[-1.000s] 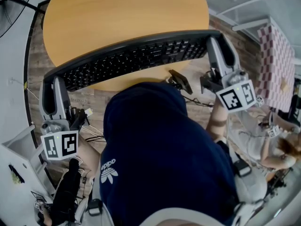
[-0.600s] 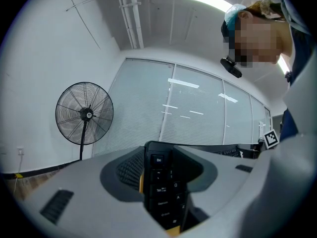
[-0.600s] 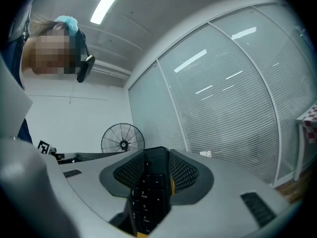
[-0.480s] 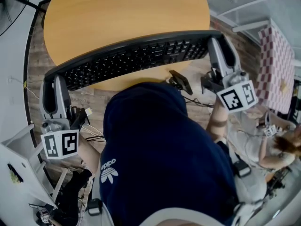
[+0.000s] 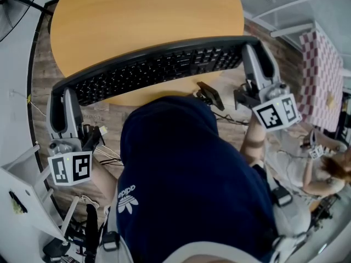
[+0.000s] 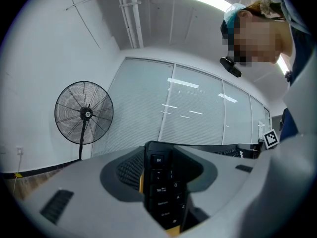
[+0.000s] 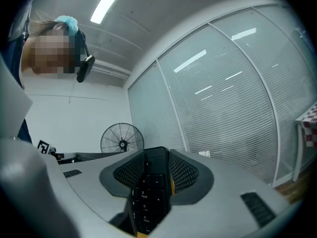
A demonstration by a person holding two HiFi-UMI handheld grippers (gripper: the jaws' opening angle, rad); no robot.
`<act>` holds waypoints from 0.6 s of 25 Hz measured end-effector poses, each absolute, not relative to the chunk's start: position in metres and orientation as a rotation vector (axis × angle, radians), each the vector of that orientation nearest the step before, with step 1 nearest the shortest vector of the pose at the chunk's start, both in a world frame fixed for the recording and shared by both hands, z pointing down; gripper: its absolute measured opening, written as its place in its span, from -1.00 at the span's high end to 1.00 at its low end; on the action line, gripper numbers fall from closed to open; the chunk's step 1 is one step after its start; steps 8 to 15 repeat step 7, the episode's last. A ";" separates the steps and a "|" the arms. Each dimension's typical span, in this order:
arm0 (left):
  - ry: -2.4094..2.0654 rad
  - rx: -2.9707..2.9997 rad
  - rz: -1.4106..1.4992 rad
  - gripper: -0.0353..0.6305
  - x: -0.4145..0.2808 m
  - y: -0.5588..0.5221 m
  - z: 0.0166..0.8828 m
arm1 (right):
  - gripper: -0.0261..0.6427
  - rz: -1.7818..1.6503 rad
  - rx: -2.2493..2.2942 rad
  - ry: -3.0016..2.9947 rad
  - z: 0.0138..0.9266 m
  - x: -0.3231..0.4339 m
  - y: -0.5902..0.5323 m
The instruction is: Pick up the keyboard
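Note:
A long black keyboard [image 5: 156, 66] hangs in the air above the near edge of the round wooden table [image 5: 142, 12], held at both ends. My left gripper [image 5: 59, 92] is shut on its left end. My right gripper [image 5: 249, 51] is shut on its right end. In the left gripper view the keyboard end [image 6: 163, 192] sits clamped between the grey jaws, its keys facing the camera. The right gripper view shows the number-pad end [image 7: 148, 195] pinched the same way. Both grippers point upward toward the ceiling.
A standing fan [image 6: 84, 114] is by the white wall, and glass partitions with blinds [image 7: 233, 98] line the room. A checkered cloth [image 5: 318, 75] lies at the right. Cables [image 5: 109, 156] trail on the wooden floor below the table. A seated person [image 5: 312, 171] is at lower right.
The keyboard and both grippers have held still. At lower left a dark shape on the floor has shifted down and partly out of view.

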State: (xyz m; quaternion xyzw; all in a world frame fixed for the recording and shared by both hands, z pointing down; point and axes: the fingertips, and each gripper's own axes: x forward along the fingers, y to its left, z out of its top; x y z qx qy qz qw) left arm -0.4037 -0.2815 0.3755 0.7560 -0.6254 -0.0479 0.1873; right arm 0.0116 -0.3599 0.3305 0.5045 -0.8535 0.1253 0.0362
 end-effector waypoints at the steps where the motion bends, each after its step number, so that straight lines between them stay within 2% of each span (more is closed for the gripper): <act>1: -1.761 2.127 -0.135 0.39 -0.404 -0.281 0.375 | 0.49 0.388 1.548 -2.623 0.330 0.011 -0.360; 15: -1.765 2.123 -0.134 0.39 -0.404 -0.281 0.375 | 0.49 0.383 1.546 -2.619 0.329 0.011 -0.361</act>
